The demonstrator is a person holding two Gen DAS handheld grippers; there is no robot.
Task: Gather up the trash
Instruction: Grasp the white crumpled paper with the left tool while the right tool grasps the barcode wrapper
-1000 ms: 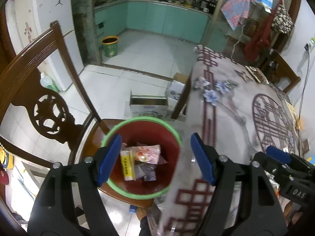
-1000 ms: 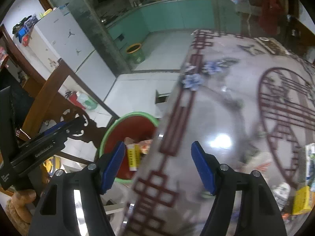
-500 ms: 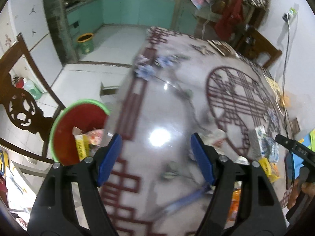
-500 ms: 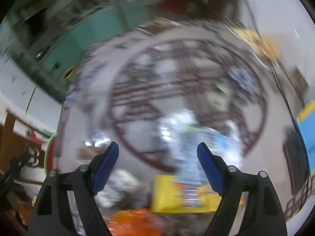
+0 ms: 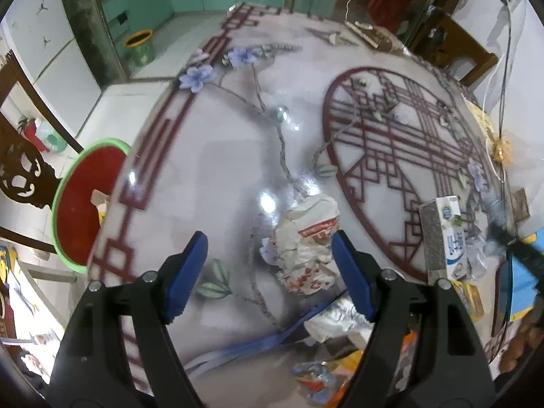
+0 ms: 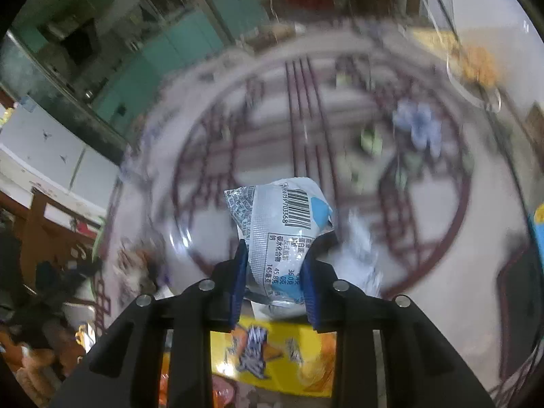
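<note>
My right gripper (image 6: 274,255) is shut on a white and blue snack wrapper (image 6: 285,210) with a barcode, held just above the patterned table (image 6: 442,238). My left gripper (image 5: 268,248) is open, its jaws widening slightly, and points down at the table (image 5: 221,170). A crumpled white and red wrapper (image 5: 306,238) lies on the table between its fingers, close to the right one, with no pad pressing on it. The red bin with a green rim (image 5: 78,204) stands on a chair off the table's left edge, with some trash showing inside.
A white milk carton (image 5: 442,234) stands to the right of the crumpled wrapper. A foil wrapper (image 5: 336,319), a blue strap (image 5: 255,343) and orange packets lie near the front edge. A yellow packet (image 6: 272,357) lies under my right gripper. A carved wooden chair (image 5: 20,170) stands at the left.
Both grippers swung from the red bin over to the trash on the table. The right gripper went from open to shut on the white and blue wrapper. The left stays open.
</note>
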